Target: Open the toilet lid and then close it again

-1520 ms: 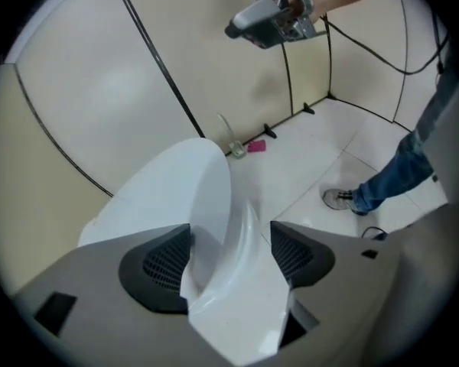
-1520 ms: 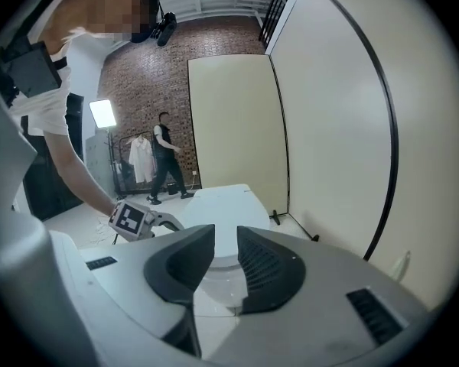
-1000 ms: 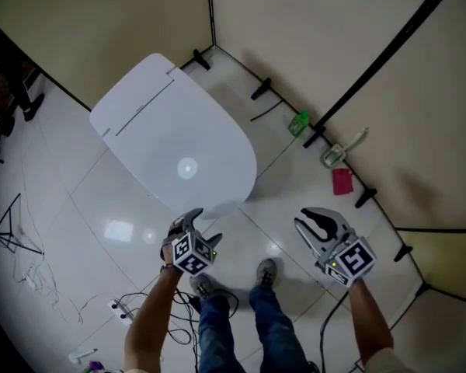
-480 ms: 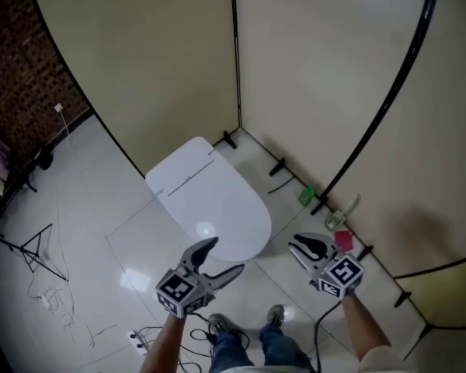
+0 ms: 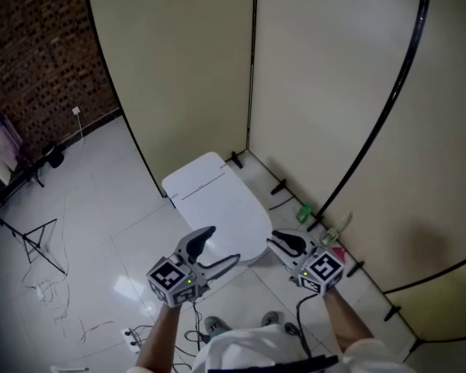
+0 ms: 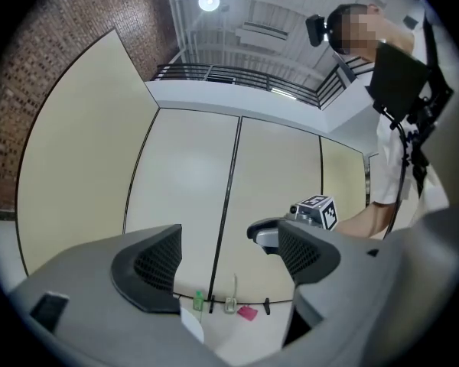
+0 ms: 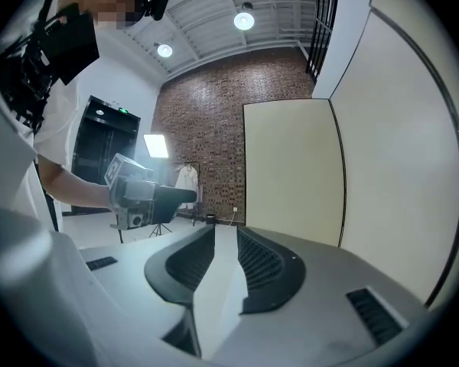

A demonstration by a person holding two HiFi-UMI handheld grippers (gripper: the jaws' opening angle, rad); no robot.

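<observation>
The toilet lid [image 5: 217, 204] is seen lying flat and shut, in the corner of the partition walls. The left claw [image 5: 217, 249], held at the lid's 6 o'clock, is spread wide with nothing in it. The right claw [image 5: 286, 244], at 4 o'clock, is drawn almost closed and empty. Neither is judged to touch the lid. Whether the opening and closing is finished or not begun cannot be told.

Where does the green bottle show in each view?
Head view: green bottle, right of centre, just right of the toilet.
Left gripper view: low, left of centre.
Right gripper view: not in it.
Shared landmark: the brick wall, top left in the head view, along the left edge in the left gripper view, centre in the right gripper view.
</observation>
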